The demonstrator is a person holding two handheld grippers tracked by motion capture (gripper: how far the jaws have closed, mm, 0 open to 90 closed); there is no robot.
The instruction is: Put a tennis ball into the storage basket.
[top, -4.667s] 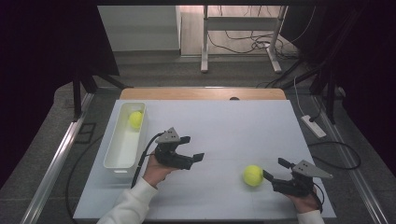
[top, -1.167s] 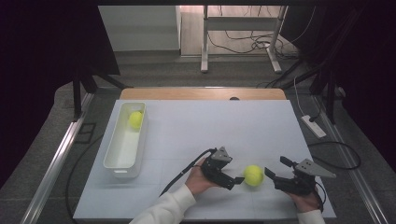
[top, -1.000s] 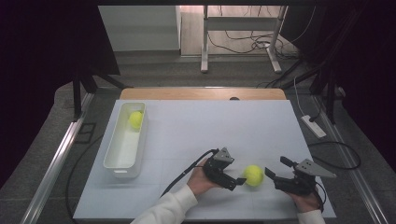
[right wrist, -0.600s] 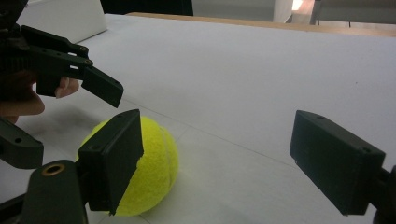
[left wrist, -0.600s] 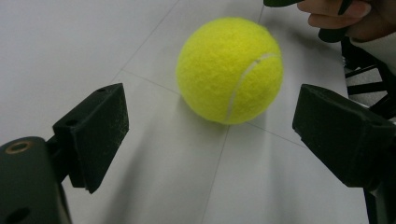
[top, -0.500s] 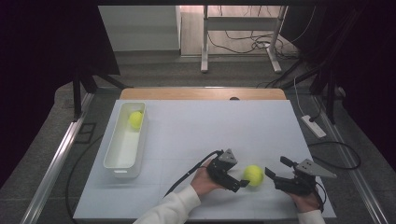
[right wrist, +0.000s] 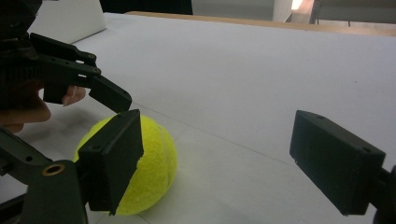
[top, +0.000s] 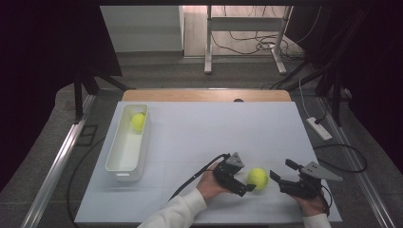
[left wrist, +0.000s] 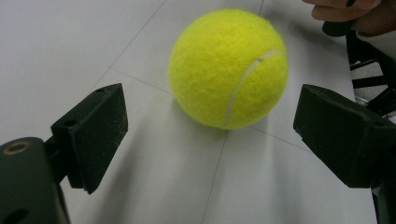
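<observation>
White bin (top: pixel 124 154) w/ 1 yellow ball (top: pixel 138 122) at far end

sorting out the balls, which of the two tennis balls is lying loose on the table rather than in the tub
The tennis ball at the near edge, between the left tongs and right tongs. The other ball sits inside the white tub at the left.

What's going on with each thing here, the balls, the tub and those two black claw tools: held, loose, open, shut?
Near ball: loose on the table, between the two grippers, not gripped.
Far ball: lying in the tub's far end.
Tub: upright, on the table's left side.
Left gripper: jaws open and just widening, either side of the near ball without touching.
Right gripper: jaws open, holding nothing.
</observation>
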